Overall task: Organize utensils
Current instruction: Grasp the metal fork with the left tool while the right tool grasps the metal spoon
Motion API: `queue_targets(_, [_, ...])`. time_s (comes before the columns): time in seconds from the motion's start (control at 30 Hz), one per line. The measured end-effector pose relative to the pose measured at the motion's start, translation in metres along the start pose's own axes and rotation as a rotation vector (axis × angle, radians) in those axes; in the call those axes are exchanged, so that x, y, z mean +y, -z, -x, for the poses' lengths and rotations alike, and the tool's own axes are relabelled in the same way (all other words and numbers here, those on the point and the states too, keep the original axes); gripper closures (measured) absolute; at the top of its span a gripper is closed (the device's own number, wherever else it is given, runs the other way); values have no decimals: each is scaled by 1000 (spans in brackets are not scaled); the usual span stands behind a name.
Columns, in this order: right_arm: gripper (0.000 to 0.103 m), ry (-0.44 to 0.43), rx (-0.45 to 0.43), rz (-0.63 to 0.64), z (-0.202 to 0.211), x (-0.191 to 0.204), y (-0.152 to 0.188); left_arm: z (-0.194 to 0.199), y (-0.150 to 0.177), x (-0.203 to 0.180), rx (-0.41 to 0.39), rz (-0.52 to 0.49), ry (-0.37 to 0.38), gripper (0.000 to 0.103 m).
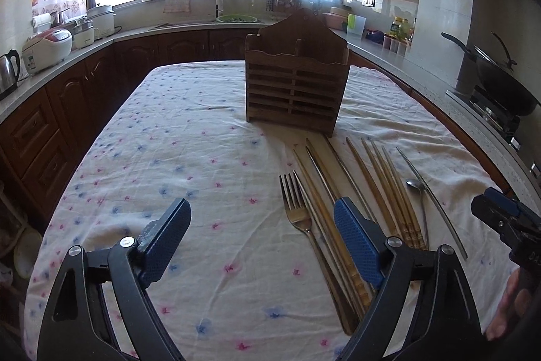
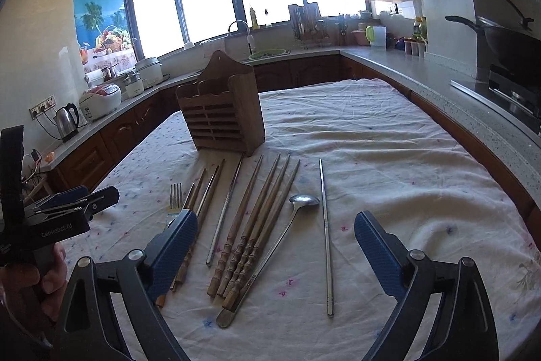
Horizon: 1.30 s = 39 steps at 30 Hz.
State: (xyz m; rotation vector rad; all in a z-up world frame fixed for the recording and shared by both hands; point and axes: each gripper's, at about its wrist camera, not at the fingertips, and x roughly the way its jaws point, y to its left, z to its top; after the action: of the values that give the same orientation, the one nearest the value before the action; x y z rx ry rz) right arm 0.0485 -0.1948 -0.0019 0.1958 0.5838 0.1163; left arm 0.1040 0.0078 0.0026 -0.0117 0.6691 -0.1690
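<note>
You are hovering both grippers, left [image 1: 260, 239] and right [image 2: 275, 246], fingers spread and empty; next, pinch the chopsticks [image 2: 250, 225] for the holder [image 2: 221, 114].

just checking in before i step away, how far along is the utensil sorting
Nothing looks done yet: the wooden holder shows no utensils in it. Both claws, left and right, are open and empty. Still lying on the cloth: the fork, spoon, wooden chopsticks and metal chopsticks.
</note>
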Motion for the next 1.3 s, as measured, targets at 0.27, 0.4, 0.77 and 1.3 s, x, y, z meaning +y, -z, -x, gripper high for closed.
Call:
queue_targets(0.27, [47,-38,153,-91,-39,-18,-7,-46,-12,5,136,15,98,32])
queue_targets(0.4, [54,-48,228,-133,-61,-26,-7,-69,-17,3,195,-1,133,38])
queue_targets(0.77, [69,-92,322,-213,-97,-41,-13,-110,-24,-5,282,-62,207,67])
queue_targets(1.3, [101,-130,264,-222,-78,-37,-32,-64,-35,9,177,-43,259,101])
